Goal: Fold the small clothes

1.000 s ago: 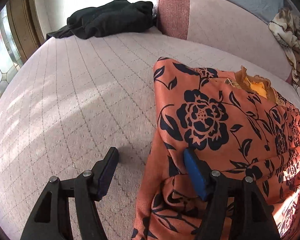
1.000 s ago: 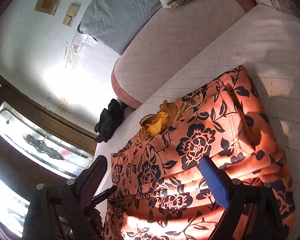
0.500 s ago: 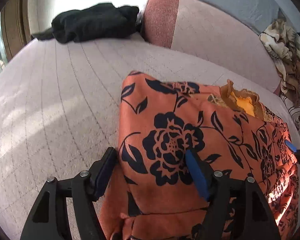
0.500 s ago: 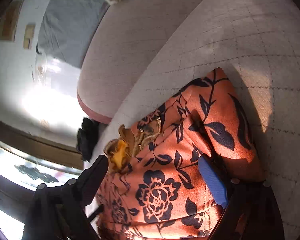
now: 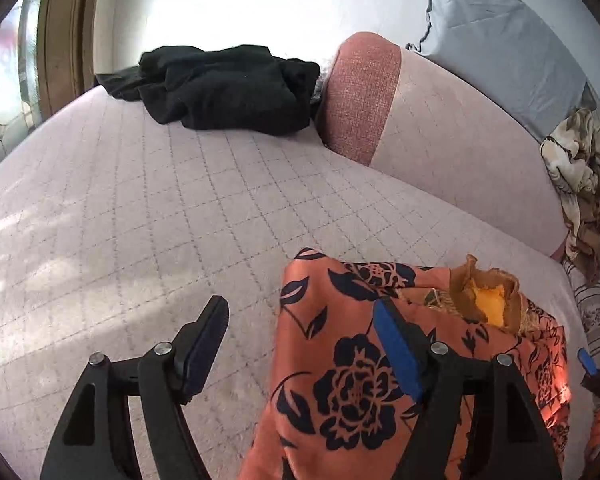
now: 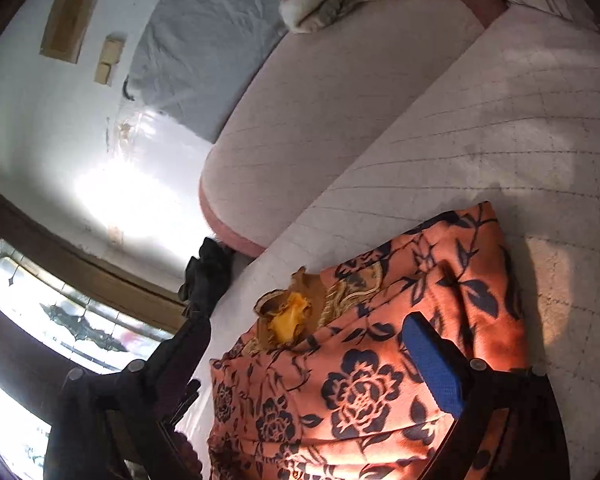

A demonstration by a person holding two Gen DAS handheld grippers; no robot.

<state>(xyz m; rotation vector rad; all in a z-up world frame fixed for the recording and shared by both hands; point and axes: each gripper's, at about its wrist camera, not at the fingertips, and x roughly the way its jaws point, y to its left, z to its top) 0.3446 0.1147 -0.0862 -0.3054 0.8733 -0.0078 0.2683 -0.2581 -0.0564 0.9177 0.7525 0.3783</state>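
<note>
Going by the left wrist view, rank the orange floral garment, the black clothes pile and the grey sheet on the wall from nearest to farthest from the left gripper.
1. Orange floral garment: right at the left gripper, under its right finger.
2. Black clothes pile: far across the sofa seat, upper left.
3. Grey sheet: behind the backrest, upper right.

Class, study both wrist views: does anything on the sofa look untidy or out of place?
Yes. A black garment lies crumpled in a heap at the far end of the pink quilted sofa seat, unfolded, and a beige patterned cloth hangs bunched over the backrest.
</note>
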